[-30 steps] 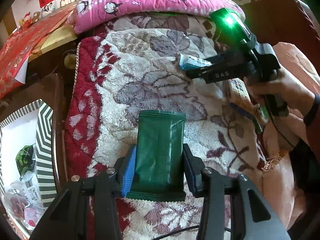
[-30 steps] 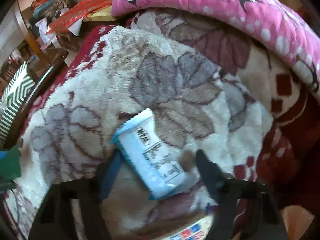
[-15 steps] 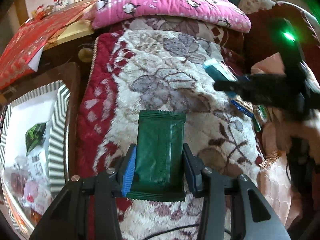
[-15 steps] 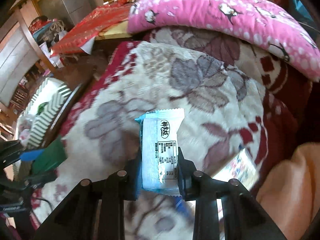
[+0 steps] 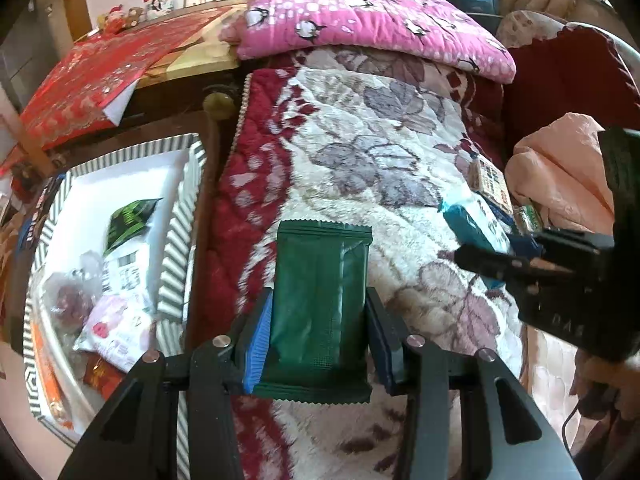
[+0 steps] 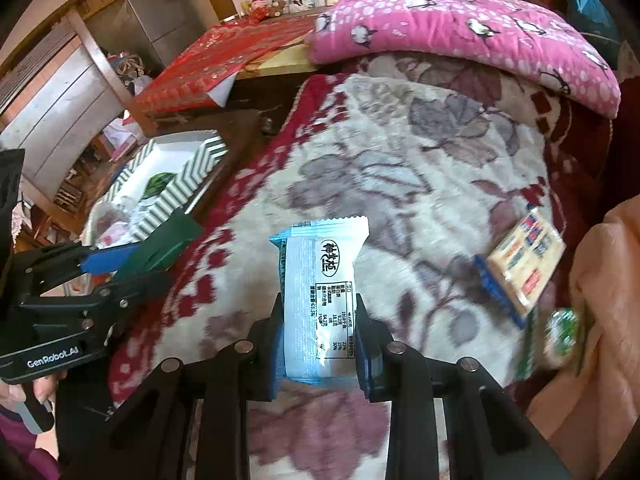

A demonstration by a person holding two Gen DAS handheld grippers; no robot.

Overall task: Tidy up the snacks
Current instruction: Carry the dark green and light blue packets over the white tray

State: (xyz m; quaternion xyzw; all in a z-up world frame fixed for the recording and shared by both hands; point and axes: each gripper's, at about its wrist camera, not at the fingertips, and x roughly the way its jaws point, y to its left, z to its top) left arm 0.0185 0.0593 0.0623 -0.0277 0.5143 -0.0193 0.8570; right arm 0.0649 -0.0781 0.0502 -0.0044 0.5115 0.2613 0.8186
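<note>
Left wrist: green packet (image 5: 320, 304) apparently clamped in hand-held gripper (image 5: 318, 338).

Bright daylight — fisheye edges, motion-blurred.

box (image 5: 182, 240) left of blanket (image 5: 360, 152); pillow (image 5: 360, 16) probably behind it.

Bare blanket (image 5: 360, 152) beside striped box (image 5: 176, 248)
</note>
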